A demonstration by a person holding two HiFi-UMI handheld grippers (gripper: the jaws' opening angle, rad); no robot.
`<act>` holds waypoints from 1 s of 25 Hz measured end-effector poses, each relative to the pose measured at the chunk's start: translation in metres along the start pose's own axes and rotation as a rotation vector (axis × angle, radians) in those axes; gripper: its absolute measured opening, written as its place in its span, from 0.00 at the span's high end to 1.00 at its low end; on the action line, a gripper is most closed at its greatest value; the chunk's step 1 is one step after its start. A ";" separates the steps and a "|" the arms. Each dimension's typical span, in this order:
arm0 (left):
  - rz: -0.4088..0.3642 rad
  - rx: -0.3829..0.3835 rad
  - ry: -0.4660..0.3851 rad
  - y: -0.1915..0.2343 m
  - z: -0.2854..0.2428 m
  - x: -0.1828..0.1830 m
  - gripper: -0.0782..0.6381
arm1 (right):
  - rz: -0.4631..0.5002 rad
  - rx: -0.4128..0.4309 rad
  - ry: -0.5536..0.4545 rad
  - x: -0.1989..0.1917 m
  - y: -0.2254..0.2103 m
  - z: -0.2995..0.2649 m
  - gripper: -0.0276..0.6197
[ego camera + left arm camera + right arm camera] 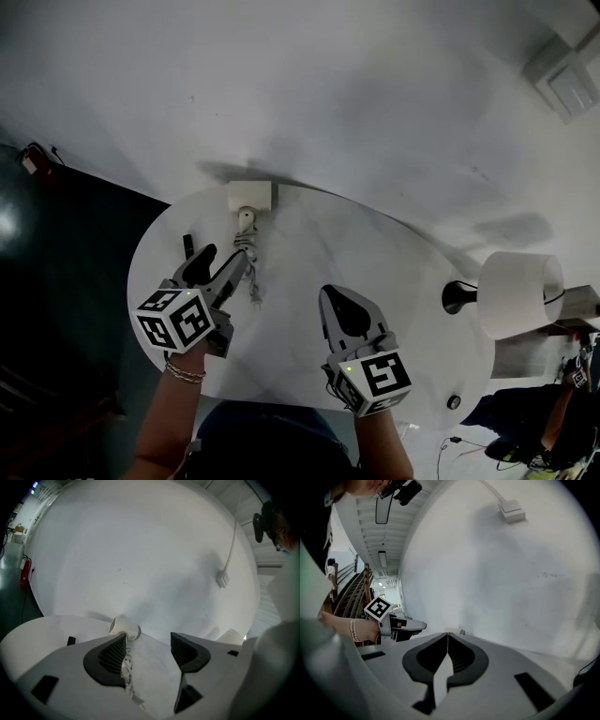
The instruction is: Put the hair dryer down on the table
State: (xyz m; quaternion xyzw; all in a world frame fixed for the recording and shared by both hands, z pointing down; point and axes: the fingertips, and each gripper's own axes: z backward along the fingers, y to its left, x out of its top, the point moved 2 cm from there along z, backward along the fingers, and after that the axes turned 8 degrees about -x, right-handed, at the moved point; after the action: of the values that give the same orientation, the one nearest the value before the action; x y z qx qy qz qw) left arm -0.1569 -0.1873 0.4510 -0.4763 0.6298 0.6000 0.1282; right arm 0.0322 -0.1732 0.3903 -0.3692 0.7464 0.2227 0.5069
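Hair dryer (248, 199) seemingly at table (422, 319) edge

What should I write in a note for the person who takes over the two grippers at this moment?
Left gripper: open, empty, above the table.
Right gripper: shut, empty.
Hair dryer: lies at the table's far edge by the wall; its cord runs toward the left gripper, and no jaw grips it.
Done: the dryer is down on the table and released.
Left: probably nothing; perhaps draw both grippers clear.
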 end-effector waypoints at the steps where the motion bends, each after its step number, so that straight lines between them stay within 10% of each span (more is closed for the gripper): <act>1: -0.008 -0.006 -0.008 -0.004 0.004 0.003 0.47 | 0.002 -0.004 -0.007 0.002 0.001 0.003 0.93; 25: -0.197 -0.112 -0.104 -0.048 0.110 0.030 0.61 | 0.063 -0.059 -0.134 0.058 0.052 0.044 0.93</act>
State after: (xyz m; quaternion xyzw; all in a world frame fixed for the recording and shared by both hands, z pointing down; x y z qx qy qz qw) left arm -0.1813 -0.0962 0.3716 -0.5105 0.5378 0.6428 0.1924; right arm 0.0049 -0.1283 0.3176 -0.3446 0.7153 0.2843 0.5374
